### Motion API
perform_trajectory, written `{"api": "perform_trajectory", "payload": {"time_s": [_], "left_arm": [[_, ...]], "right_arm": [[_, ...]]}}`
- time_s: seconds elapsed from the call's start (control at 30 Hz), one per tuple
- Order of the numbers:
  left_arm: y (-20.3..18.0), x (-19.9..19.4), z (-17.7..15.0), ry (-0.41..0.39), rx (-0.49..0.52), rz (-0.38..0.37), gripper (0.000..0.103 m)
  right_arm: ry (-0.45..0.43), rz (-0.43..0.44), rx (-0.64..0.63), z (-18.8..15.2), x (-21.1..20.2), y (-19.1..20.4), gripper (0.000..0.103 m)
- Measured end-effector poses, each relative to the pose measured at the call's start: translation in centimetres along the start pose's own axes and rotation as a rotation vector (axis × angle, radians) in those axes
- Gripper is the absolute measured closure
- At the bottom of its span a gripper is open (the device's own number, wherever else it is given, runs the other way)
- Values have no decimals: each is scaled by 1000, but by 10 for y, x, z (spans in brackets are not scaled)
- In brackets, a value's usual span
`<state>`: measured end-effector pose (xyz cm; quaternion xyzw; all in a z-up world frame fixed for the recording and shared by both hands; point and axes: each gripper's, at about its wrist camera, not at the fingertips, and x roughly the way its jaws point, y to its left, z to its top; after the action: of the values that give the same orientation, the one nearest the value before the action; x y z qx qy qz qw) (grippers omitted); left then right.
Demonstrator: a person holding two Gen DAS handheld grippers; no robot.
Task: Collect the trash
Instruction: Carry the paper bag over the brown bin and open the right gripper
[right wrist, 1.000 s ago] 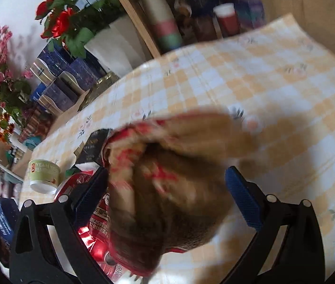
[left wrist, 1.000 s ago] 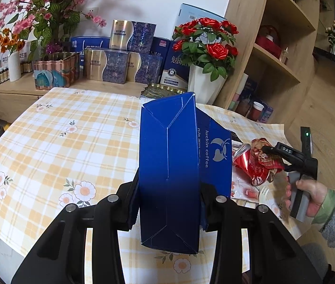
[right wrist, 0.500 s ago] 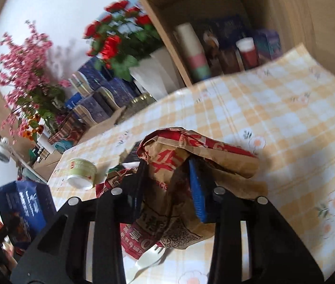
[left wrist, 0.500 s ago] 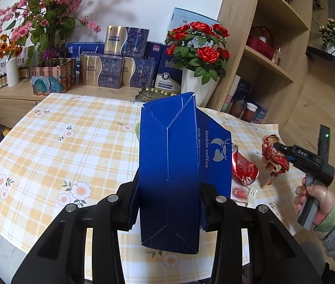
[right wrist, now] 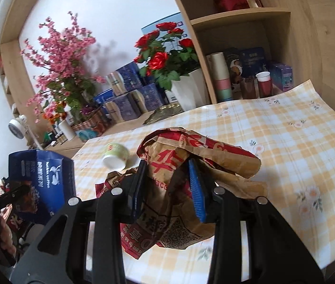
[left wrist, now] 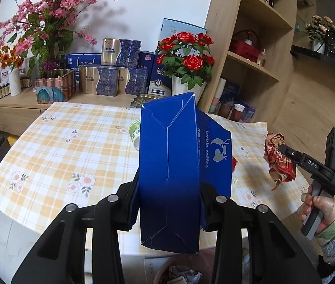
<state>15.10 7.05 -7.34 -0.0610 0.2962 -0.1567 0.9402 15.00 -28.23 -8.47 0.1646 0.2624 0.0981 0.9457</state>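
Left claw (left wrist: 168, 203) clamped on the blue Luckin Coffee paper bag (left wrist: 174, 165), right claw (right wrist: 167, 189) pinching a crumpled red-and-brown wrapper (right wrist: 186, 165) above the checked desk (right wrist: 285, 142).

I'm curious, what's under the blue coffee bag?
Below the blue coffee bag sits a bin with crumpled paper inside. Most of the bin is hidden by the bag and frame edge.

The left hand-held gripper (left wrist: 168, 209) clamps a tall dark-blue paper coffee bag (left wrist: 174, 165) upright above the yellow-checked floral desk (left wrist: 60, 146). Off to the right, a hand (left wrist: 319, 210) in a grey sleeve holds the right hand-held gripper (left wrist: 283, 150), which pinches a crumpled red-and-brown paper wrapper (left wrist: 278, 163). A pale green paper cup (left wrist: 135, 130) peeks out behind the bag.
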Motion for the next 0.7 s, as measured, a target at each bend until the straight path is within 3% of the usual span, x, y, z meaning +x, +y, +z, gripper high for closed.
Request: {"api": "perform_trajectory", "payload": {"time_s": [0.37, 0.7], "left_arm": [[-10, -60, -35, 6, -3, 6, 65], [-14, -82, -61, 20, -15, -5, 65]], "right_arm": [[114, 94, -60, -74, -50, 42, 66], [322, 187, -58, -147, -48, 72, 66]]}}
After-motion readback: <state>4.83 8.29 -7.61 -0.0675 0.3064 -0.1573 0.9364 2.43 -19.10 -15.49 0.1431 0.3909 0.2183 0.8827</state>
